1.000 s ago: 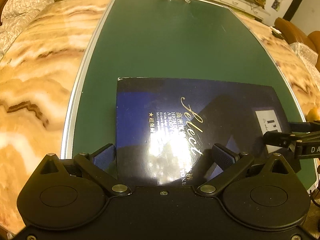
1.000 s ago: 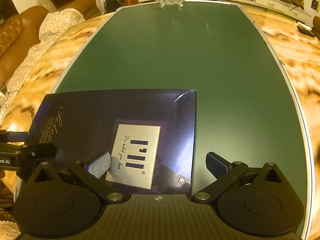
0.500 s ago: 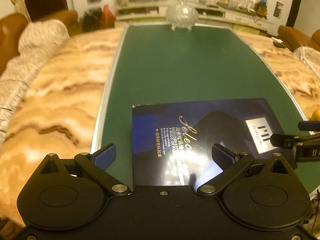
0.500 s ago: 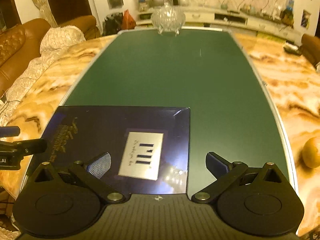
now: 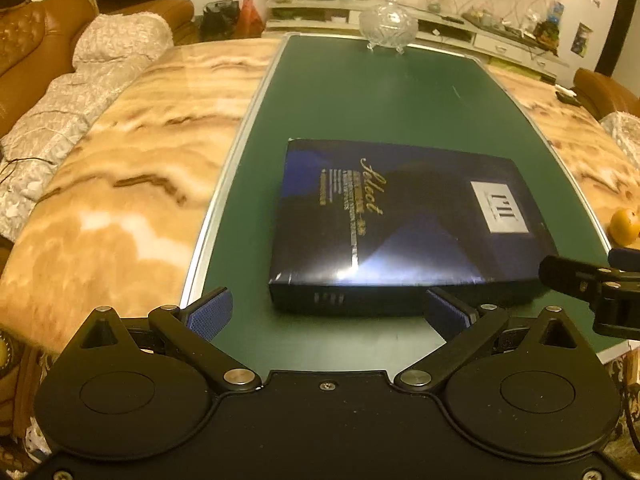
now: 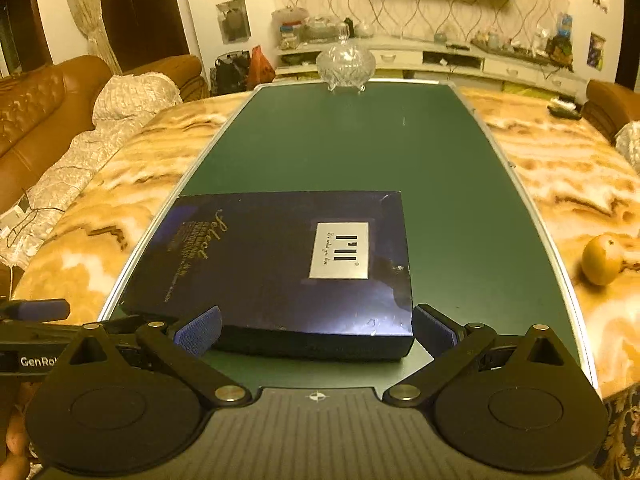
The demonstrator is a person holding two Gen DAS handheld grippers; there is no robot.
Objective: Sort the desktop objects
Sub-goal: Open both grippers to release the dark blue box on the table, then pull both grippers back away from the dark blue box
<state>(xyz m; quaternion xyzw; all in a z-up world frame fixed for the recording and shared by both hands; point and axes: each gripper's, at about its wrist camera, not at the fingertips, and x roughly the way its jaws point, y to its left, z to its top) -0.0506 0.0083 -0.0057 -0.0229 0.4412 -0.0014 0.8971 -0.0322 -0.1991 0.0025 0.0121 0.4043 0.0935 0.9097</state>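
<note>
With both sets of jaws spread wide and holding nothing, the box (image 5: pixel 400 220) lies flat on the green mat (image 5: pixel 360 92), just ahead of the left gripper (image 5: pixel 326 308) and right gripper (image 6: pixel 316 330). If lifting: pinch near edge at both corners, keep level.

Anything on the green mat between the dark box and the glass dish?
Nothing: in both wrist views, bare green mat runs from the dark box to the glass dish.
</note>
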